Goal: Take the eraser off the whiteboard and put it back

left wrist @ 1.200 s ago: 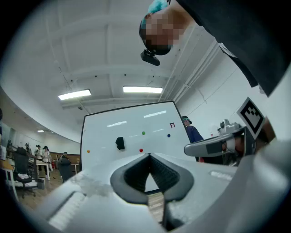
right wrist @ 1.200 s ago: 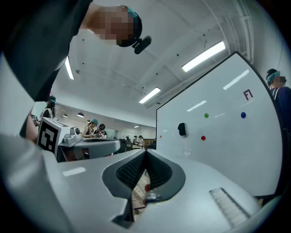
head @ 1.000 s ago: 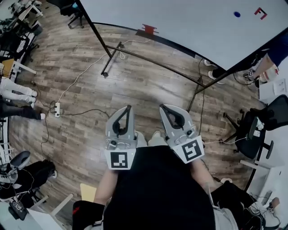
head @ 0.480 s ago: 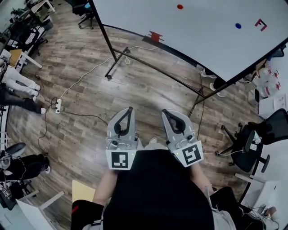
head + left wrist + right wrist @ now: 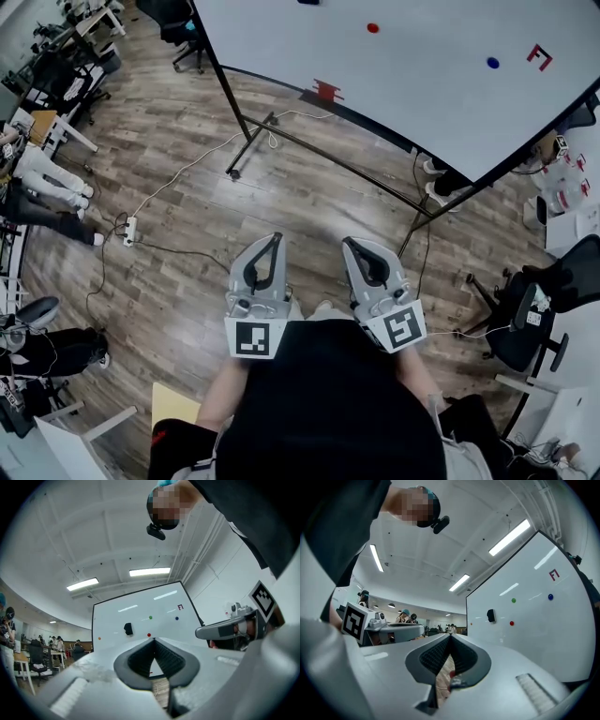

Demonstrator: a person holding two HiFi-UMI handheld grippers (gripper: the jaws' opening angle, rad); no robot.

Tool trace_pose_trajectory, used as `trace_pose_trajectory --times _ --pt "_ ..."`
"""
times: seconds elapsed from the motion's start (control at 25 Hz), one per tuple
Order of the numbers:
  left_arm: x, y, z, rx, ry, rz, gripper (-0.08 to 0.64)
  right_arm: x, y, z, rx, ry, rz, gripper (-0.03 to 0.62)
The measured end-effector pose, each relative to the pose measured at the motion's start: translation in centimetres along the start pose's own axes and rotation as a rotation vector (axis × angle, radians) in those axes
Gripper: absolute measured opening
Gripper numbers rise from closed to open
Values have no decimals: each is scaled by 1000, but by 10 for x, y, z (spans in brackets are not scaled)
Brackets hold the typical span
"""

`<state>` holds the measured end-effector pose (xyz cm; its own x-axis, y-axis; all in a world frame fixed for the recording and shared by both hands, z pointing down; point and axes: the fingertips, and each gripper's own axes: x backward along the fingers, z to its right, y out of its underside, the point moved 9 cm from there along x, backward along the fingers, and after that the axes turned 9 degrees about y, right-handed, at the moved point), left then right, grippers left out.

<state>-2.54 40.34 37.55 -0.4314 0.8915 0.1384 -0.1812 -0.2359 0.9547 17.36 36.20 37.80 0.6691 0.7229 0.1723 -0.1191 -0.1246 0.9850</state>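
A small black eraser (image 5: 128, 628) clings to the upright whiteboard (image 5: 140, 616), left of a green, a red and a blue magnet. The right gripper view has the eraser (image 5: 491, 615) on the whiteboard (image 5: 534, 620) too, well ahead of the jaws. My left gripper (image 5: 276, 238) and right gripper (image 5: 347, 242) hover side by side over the wood floor, close to my body and far short of the whiteboard (image 5: 422, 56). Both are shut with nothing between their fingers. From its own camera the left gripper (image 5: 153, 641) has its tips meeting, as does the right gripper (image 5: 450, 636).
The whiteboard's black stand (image 5: 281, 127) and its legs cross the floor ahead. A white cable and a power strip (image 5: 130, 230) lie at the left. Office chairs (image 5: 534, 309) stand at the right, and seated people and desks (image 5: 37, 178) at the left.
The head view has lifted, so more of the whiteboard and its red magnet now show. Both grippers sit slightly lower in the picture, still shut and side by side.
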Motion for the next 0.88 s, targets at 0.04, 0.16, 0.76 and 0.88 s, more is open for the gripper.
trace_pose_trajectory --times 0.04,0.16,0.76,0.88 --pt "-1 1 -2 3 1 -4 2 0 0 0 2 2 -4 3" --pt "-7 5 -8 25 5 -13 2 -2 2 1 13 16 -18 3" --pt "-84 49 -103 60 123 58 2 -103 18 20 66 164 -50 3" --pt "-103 63 -133 67 143 60 2 -136 22 22 60 191 -51 3"
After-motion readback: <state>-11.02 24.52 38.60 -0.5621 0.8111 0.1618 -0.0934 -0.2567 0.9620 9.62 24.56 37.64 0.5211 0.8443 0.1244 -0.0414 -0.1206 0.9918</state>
